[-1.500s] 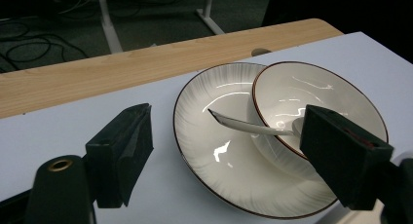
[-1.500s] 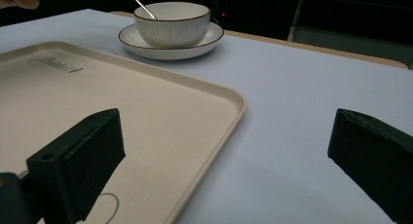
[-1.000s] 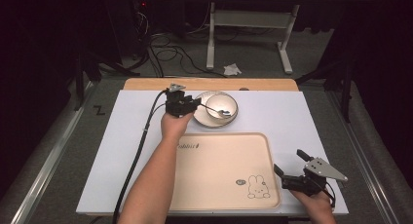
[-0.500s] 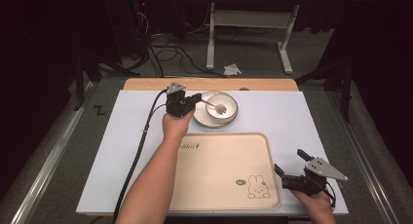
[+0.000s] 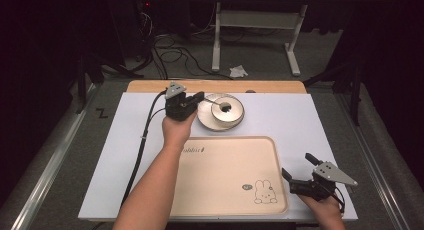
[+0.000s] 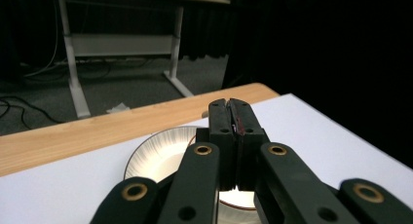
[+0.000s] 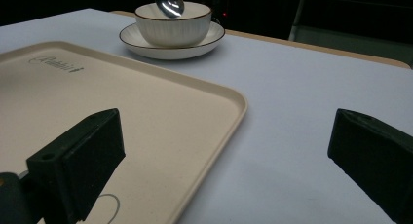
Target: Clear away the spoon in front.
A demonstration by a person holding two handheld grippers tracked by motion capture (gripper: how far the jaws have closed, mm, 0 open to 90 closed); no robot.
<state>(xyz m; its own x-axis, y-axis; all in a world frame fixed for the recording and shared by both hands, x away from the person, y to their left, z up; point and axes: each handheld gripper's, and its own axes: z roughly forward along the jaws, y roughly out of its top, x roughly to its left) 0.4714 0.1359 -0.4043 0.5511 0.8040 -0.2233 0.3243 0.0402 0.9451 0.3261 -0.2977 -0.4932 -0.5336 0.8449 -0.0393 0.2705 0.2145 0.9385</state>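
A white ribbed cup point(image 5: 229, 115) stands on a saucer point(image 5: 206, 121) at the back of the white table, also seen in the right gripper view as cup point(image 7: 173, 24) and saucer point(image 7: 146, 41). My left gripper point(image 5: 201, 96) hovers just left of the cup, jaws shut on the handle of a metal spoon point(image 5: 225, 107). The spoon's bowl point(image 7: 169, 2) hangs over the cup's rim. In the left gripper view the left gripper point(image 6: 230, 103) is pressed together above the saucer point(image 6: 156, 156). My right gripper point(image 5: 297, 165) rests open at the tray's right front corner, nothing between its jaws.
A beige tray point(image 5: 225, 175) with a rabbit drawing lies at the front centre, its rim point(image 7: 229, 112) running between my right jaws. The white mat point(image 5: 300, 115) covers the table, with a wooden strip point(image 5: 270, 86) at the back. Desk legs and cables stand on the floor beyond.
The left gripper closed on the spoon handle, then rose and drew back left, lifting the spoon from lying in the cup. The right gripper stayed put.
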